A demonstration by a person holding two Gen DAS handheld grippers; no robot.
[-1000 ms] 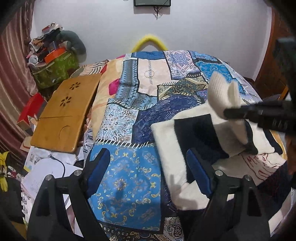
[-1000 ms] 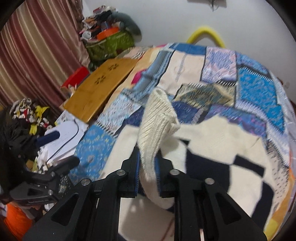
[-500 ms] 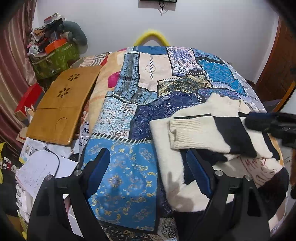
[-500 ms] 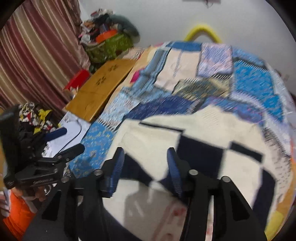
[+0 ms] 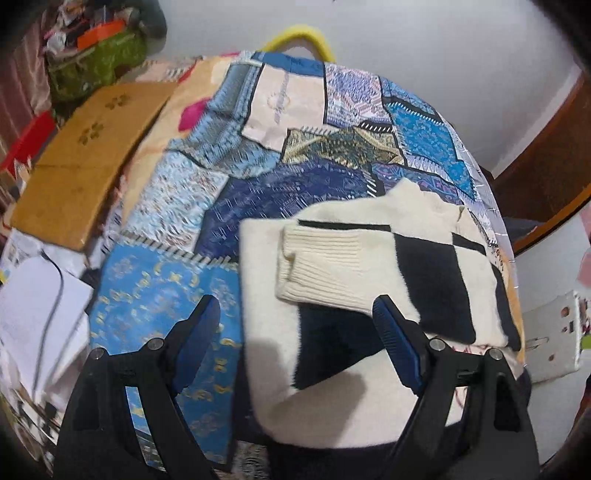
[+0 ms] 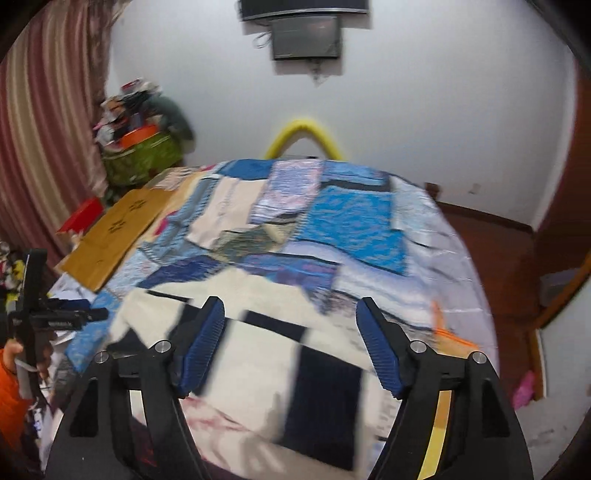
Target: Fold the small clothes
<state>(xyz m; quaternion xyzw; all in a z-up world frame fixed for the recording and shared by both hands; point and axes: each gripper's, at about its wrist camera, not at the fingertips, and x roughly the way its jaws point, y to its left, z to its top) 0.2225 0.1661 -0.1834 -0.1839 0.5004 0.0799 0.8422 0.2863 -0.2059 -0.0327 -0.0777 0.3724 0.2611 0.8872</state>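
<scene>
Both jaws stand wide and empty: our right gripper (image 6: 290,345) has just been opening, leaving the sleeve (image 5: 332,269) laid across the sweater (image 5: 332,387); left gripper (image 5: 297,347) hovers lower centre.

Smearing with motion blur beyond the right fingers (image 6: 199,343); bowing and darkening at fisheye rims; casting soft shadows below the left fingers (image 5: 197,336).

Cream sweater (image 5: 332,266) with black blocks; blue patchwork bedspread (image 5: 295,162) beyond the tool; yellow hoop (image 5: 299,35); tan board (image 5: 85,162).
</scene>
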